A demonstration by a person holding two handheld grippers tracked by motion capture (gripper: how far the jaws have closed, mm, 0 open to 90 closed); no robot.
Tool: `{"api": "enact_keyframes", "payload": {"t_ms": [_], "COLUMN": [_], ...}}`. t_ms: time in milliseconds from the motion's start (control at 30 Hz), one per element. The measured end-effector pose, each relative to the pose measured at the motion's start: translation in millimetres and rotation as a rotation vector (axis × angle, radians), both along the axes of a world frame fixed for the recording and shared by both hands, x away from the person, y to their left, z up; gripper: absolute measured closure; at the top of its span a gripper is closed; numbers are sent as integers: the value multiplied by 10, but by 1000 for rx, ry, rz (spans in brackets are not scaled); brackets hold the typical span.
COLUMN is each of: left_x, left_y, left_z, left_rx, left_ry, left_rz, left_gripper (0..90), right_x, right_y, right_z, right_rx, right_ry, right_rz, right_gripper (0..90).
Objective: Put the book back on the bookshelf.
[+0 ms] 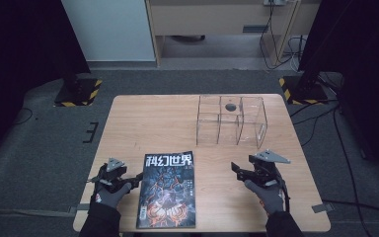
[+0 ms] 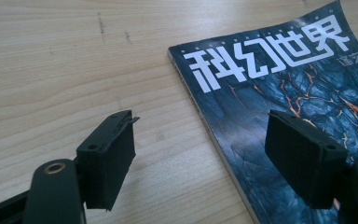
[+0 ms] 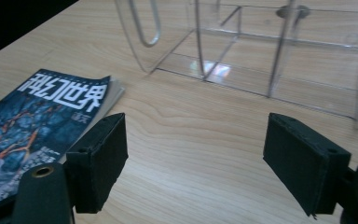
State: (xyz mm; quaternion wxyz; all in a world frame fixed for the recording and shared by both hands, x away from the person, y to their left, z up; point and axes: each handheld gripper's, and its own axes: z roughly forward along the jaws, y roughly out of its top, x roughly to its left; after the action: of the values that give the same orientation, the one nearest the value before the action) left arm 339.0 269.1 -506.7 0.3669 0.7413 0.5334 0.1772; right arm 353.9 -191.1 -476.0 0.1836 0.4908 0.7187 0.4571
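- A wooden table [image 1: 168,123] stood on grey carpet [image 1: 39,148], seen from the high view.
- A magazine [image 1: 169,190] lay flat at about 7 o'clock from the table's centre, cover up, its white title toward the far edge and its lower edge near the table's near edge.
- The cover was dark blue with orange cracks.
- A clear rack [image 1: 231,120] with upright dividers stood at about 1 o'clock from the centre, well apart from the magazine.
- A dark round spot [image 1: 231,106] showed through the rack's back part; what it was could not be told.
- The left gripper [image 1: 134,177] sat at 9 o'clock of the magazine, just beside its left edge, in a gloved left hand [image 1: 109,193].
- In the left gripper view its jaws stood wide apart and released, gripping nothing; one pad was over bare wood and the other over the cover [image 2: 279,93], with the spine running between them.
- The right gripper [image 1: 236,170] sat at 3 o'clock of the magazine, apart from it, held by a gloved right hand [image 1: 266,193].
- In the right gripper view its jaws were likewise spread and released, bare table [image 3: 191,140] between them, the rack [image 3: 261,51] ahead at 12 o'clock and the magazine [image 3: 42,112] at 9 to 10 o'clock.
- Black stands with striped bases [image 1: 78,93] flanked the table's far corners.
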Motion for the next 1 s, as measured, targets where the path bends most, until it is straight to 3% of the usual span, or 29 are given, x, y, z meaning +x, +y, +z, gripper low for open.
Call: {"api": "enact_keyframes", "payload": {"t_ms": [633,1000], "left_x": [50,79], "left_y": [-61,-109], "left_z": [-82,-124], "left_rx": [-17,-20], "left_ry": [28,44], "left_rz": [-16,-33], "left_gripper": [234,235], "right_x": [73,75], "right_y": [709,1073], "right_z": [-23,-132], "right_rx": [-9,-58], "right_ry": [25,66], "right_rz": [107,156], "right_gripper": [245,261]}}
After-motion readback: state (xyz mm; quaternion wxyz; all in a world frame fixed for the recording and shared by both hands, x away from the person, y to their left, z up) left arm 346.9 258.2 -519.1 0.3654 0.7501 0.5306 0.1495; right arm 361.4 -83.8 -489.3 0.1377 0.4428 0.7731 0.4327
